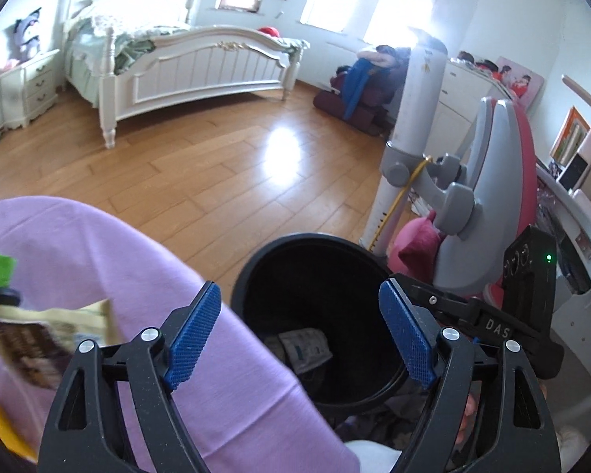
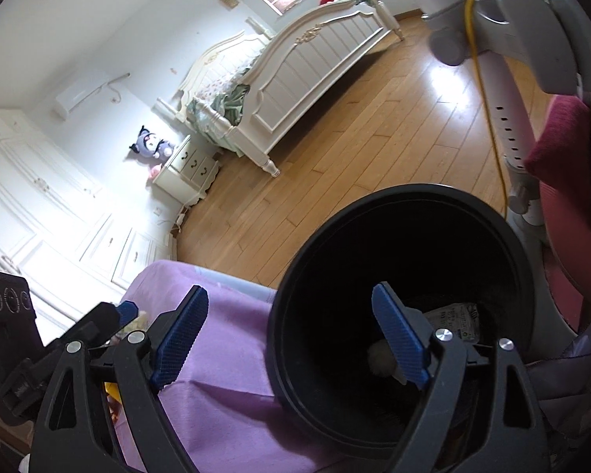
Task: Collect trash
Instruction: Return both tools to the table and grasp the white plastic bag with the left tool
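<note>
Trash sits at the bottom of a black bin point(image 1: 315, 315), which stands upright with its round mouth facing up, just ahead of and below both grippers. Left gripper point(image 1: 299, 335) hangs over the bin's near rim, jaws spread wide with nothing between them; right gripper point(image 2: 289, 339) is likewise spread and empty, its right finger over the bin's opening. A printed wrapper point(image 1: 305, 349) lies flat on the bin floor; from the right wrist view a pale crumpled wad point(image 2: 380, 358) and a second printed packet point(image 2: 455, 317) show there too, partly hidden by the finger. A purple cloth point(image 1: 98, 260) slopes away to the left of the bin, its edge meeting the bin wall. At the far left of the left wrist view, blurred snack packets point(image 1: 39, 335) are cut off by the frame. A grey and pink chair point(image 1: 488, 181) crowds the right side; bare wooden floor point(image 1: 201, 165) lies open beyond the bin toward a white bed point(image 1: 201, 67).
</note>
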The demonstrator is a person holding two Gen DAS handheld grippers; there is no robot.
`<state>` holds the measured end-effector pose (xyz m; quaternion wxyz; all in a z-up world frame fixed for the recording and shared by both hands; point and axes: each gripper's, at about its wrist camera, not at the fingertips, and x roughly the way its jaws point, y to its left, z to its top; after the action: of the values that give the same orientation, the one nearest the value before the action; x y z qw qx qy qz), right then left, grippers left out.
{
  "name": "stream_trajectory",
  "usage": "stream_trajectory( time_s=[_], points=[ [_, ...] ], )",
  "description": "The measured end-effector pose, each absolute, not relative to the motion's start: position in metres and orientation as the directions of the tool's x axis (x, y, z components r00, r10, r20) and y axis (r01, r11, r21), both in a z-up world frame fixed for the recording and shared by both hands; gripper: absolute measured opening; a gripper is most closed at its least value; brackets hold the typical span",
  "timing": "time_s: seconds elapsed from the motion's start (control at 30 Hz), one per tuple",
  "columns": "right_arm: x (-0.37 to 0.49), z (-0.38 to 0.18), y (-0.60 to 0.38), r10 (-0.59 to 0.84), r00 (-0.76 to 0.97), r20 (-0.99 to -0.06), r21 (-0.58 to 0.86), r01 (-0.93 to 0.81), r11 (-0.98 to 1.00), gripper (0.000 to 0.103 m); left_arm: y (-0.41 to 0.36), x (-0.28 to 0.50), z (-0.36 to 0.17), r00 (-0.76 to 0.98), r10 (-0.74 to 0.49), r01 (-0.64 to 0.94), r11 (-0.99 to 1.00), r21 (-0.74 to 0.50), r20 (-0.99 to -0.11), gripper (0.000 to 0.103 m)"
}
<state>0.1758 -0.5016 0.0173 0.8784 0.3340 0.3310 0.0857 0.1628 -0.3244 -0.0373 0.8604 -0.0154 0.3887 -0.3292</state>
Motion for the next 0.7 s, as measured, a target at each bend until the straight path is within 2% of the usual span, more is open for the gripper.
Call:
stream_trajectory(
  time_s=[0.17,0.43,0.7],
  points=[
    [0.181,0.032,-0.466,0.404,0.750,-0.525,0.609,-0.001,0.793,0.085,-0.266,0.157,-0.021,0.538,-0.566,0.487,0.814,-0.317,-0.625,0.082],
    [0.186,0.056,-0.406,0.455,0.712,-0.535,0.516,-0.151,0.843,0.085,-0.166,0.145,-0.002,0.650,-0.464,0.349,0.886,-0.306,-0.601,0.082],
    [0.188,0.066,-0.347,0.497,0.664,-0.559,0.407,-0.302,0.862,0.084,-0.083,0.152,-0.004,0.691,-0.359,0.240,0.933,-0.270,-0.627,0.082]
  ],
)
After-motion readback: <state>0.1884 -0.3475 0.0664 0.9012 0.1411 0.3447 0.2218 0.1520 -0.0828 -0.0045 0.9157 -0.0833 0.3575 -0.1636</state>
